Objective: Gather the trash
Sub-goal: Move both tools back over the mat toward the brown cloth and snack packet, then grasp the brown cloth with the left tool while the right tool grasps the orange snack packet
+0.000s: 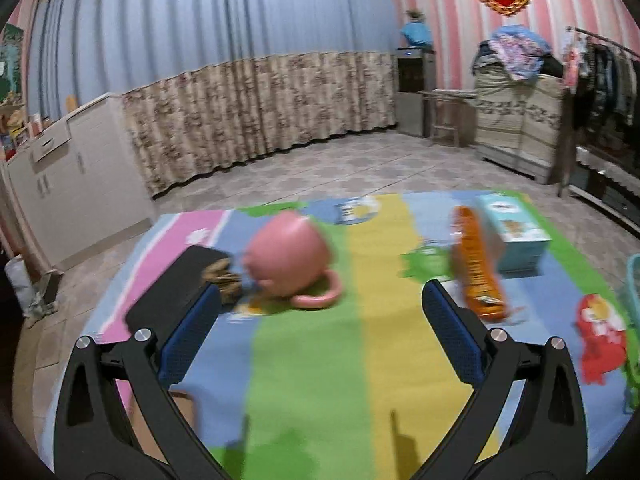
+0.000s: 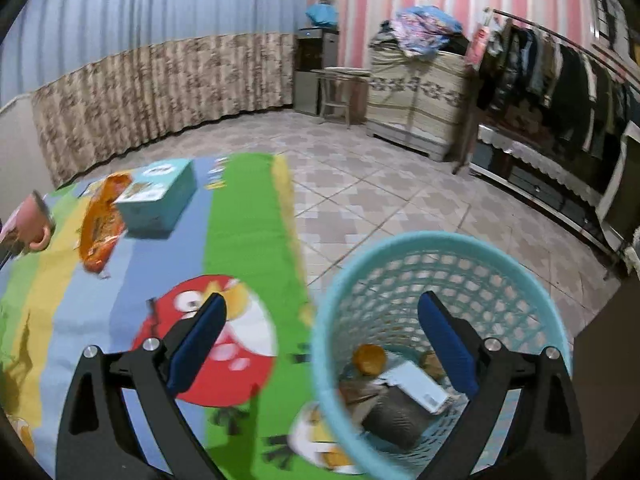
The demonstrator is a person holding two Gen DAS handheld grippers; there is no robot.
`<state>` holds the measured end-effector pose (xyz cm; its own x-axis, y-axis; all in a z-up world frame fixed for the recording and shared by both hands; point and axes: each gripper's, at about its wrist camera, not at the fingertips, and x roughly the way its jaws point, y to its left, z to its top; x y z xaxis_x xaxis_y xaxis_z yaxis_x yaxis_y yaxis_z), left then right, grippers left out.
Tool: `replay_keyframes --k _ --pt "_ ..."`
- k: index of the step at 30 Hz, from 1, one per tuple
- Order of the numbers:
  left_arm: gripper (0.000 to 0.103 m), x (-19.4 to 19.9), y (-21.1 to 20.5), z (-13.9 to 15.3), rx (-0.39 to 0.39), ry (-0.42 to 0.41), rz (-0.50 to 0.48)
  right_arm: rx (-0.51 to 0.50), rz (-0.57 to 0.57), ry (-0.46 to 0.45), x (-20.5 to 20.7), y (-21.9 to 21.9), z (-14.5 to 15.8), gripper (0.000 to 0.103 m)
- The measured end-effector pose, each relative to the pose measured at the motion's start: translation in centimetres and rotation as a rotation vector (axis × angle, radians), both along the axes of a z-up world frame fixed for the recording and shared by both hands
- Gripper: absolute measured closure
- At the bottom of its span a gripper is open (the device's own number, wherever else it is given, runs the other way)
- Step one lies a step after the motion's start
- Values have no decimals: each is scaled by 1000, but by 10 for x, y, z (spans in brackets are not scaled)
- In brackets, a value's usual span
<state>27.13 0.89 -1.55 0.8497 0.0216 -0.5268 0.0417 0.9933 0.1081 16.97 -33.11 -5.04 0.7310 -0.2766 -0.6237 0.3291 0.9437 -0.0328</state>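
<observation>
Claws both spread wide, nothing between fingers. Left claw (image 1: 320, 312) above striped cartoon mat (image 1: 312, 360); ahead lies pink mug (image 1: 288, 260) tipped on side, brown crumpled scrap (image 1: 222, 280) touching its left, black flat object (image 1: 176, 288) beside that. Orange snack wrapper (image 1: 478, 268) farther right, leaning on teal box (image 1: 512, 232). Right claw (image 2: 320, 324) over mat edge; teal mesh basket (image 2: 440, 248) under right finger, holding orange lid, white carton, dark wad. Tiled floor (image 2: 400, 192), curtain beyond.

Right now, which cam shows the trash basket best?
Right wrist. The teal basket fills its lower right, with the rim, mesh wall and trash inside all visible past the open right tool. Left wrist catches only a sliver of the rim at its right edge.
</observation>
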Motion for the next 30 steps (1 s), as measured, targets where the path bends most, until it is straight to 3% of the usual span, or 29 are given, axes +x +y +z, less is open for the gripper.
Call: replay_keyframes --k 4,9,16,20,23,30 --pt "6 19 37 -5 -4 25 28 48 59 4 9 31 0 9" --pt "6 48 71 -15 21 70 42 26 90 4 21 57 2 4" --pt "9 81 100 -27 -22 96 80 -26 128 75 47 83 -8 4" --pt "26 89 115 -36 -98 134 67 41 148 95 63 88 -9 4" --pt "32 96 117 -41 -114 151 55 45 160 107 77 99 -9 4" --pt "71 106 123 -53 -186 222 17 47 202 110 100 125 -12 4"
